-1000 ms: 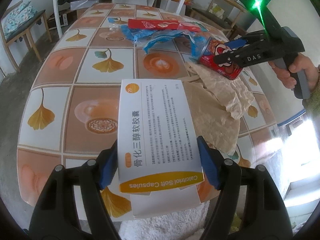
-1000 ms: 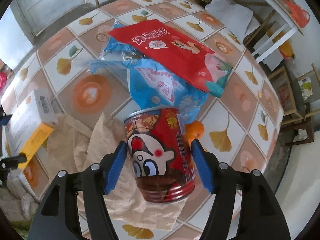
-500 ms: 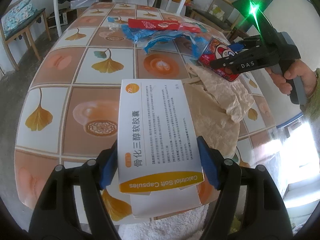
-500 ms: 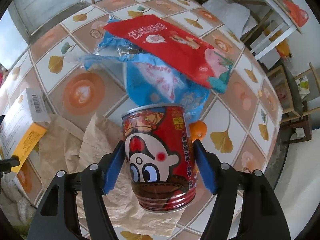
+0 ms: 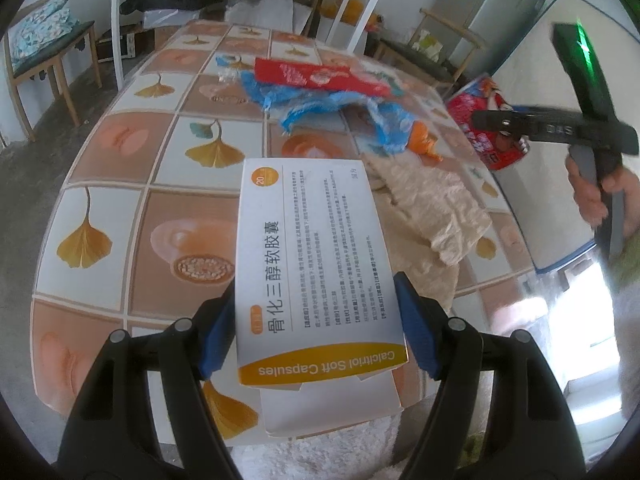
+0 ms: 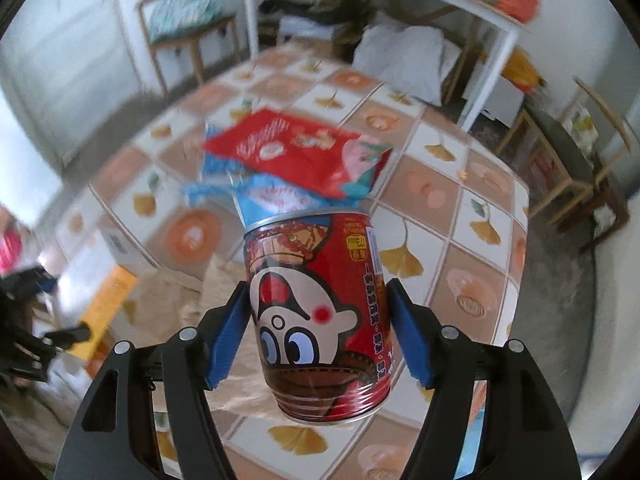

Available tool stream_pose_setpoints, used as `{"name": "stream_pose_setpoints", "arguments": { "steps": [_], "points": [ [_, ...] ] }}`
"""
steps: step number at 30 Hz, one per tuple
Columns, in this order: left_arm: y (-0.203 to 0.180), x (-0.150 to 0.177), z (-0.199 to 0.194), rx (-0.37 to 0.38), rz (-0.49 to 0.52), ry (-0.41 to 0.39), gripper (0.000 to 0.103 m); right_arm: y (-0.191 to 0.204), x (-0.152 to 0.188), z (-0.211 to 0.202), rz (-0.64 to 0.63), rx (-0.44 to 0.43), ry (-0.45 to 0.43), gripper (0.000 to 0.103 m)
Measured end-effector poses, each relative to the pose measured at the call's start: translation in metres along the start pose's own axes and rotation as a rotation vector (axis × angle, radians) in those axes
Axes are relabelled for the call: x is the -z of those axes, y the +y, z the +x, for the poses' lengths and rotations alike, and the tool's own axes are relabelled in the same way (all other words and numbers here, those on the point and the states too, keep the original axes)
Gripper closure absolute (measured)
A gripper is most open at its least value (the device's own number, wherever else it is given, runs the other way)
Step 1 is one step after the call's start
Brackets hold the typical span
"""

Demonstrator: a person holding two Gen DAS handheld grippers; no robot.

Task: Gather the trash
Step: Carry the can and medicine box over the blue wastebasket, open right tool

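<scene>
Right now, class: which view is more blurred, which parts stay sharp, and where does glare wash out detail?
Right wrist view: table and wrappers smear with motion blur, while the red can stays sharp. Left wrist view: mostly crisp, the medicine box print readable; glare bleaches the lower right, and the fisheye bends the table's edges.

A white and orange capsule box [image 5: 316, 264] hangs tilted above the near table edge, end flap open. The red cartoon-face can [image 6: 320, 312] is lifted clear on the right. Farther off lie a red wrapper [image 5: 316, 78] (partly overlapping a crumpled blue wrapper [image 5: 340, 114]) and beige crumpled paper [image 5: 432, 204].
</scene>
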State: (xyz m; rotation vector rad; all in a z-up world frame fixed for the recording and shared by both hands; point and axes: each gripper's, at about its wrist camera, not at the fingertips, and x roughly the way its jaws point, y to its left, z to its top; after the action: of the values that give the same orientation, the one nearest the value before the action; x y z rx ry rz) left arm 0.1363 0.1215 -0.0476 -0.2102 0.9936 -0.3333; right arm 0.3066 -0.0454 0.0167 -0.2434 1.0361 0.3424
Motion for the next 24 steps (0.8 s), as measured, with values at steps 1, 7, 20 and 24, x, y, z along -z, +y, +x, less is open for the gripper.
{"name": "stream_pose_setpoints", "arguments": {
  "steps": [1, 7, 20, 24],
  "points": [
    [-0.001, -0.001, -0.002, 0.003, 0.001, -0.010, 0.034, -0.003, 0.004, -0.008, 0.030, -0.009, -0.023, 0.037],
    [-0.012, -0.009, -0.017, 0.019, 0.013, -0.071, 0.034, -0.022, 0.039, -0.046, 0.235, -0.052, -0.118, 0.037],
    [-0.050, -0.023, -0.034, 0.089, 0.070, -0.147, 0.034, -0.036, 0.081, -0.073, 0.466, -0.132, -0.183, 0.037],
    [-0.062, -0.026, -0.037, 0.124, 0.081, -0.146, 0.034, -0.041, 0.090, -0.091, 0.492, -0.136, -0.228, 0.037]
  ]
}}
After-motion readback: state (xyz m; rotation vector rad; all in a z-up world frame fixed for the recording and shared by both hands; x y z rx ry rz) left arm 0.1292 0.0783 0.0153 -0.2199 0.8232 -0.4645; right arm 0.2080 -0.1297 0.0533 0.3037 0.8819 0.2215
